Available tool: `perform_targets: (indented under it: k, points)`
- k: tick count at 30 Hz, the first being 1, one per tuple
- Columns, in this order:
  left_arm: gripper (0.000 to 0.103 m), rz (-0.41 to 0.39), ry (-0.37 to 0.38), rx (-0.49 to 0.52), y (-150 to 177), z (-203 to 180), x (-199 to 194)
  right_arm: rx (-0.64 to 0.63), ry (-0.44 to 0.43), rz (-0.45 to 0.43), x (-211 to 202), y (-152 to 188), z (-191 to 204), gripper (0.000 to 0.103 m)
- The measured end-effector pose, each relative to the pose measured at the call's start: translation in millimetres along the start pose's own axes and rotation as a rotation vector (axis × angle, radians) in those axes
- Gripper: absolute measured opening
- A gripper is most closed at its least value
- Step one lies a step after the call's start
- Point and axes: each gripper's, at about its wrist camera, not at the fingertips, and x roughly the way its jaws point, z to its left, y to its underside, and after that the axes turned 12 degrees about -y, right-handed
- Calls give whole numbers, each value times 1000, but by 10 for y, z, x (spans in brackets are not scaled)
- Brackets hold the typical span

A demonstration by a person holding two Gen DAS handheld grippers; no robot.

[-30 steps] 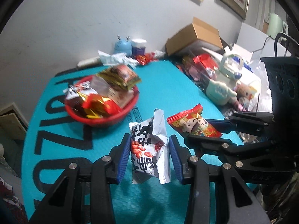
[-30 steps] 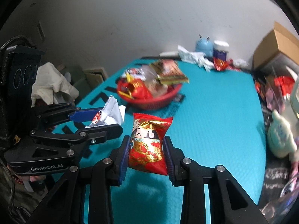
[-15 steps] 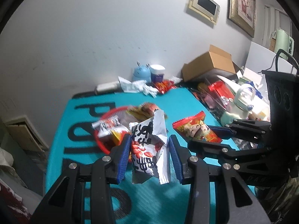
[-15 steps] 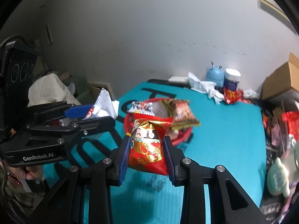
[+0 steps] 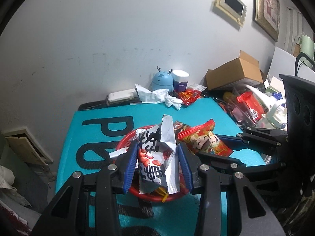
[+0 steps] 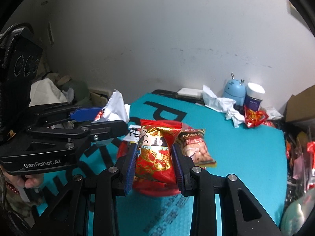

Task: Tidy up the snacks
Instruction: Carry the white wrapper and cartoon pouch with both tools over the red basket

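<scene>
Overhead, both packets above red basket [image 5: 126,143] rim, teal mat [image 6: 246,147] beyond

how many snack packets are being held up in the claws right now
2: a silver peanut packet in the left claw, a red cartoon packet in the right claw. Both hang over the red basket.

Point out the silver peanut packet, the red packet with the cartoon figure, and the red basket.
silver peanut packet [image 5: 155,157], left wrist view, on its printed front.
red packet with the cartoon figure [image 6: 155,153], right wrist view, on the gold dragon print.
red basket [image 5: 126,139], left wrist view, on its far-left rim.
</scene>
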Motion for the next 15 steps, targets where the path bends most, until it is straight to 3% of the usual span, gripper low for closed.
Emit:
perform_targets:
  k: [13,15]
  points:
    - [40,76,-10,0,11,167,548,-7,26,52,498,10,-184,36]
    - [40,94,-2,-5,36,169,608,-9,32,54,507,35,-188,44]
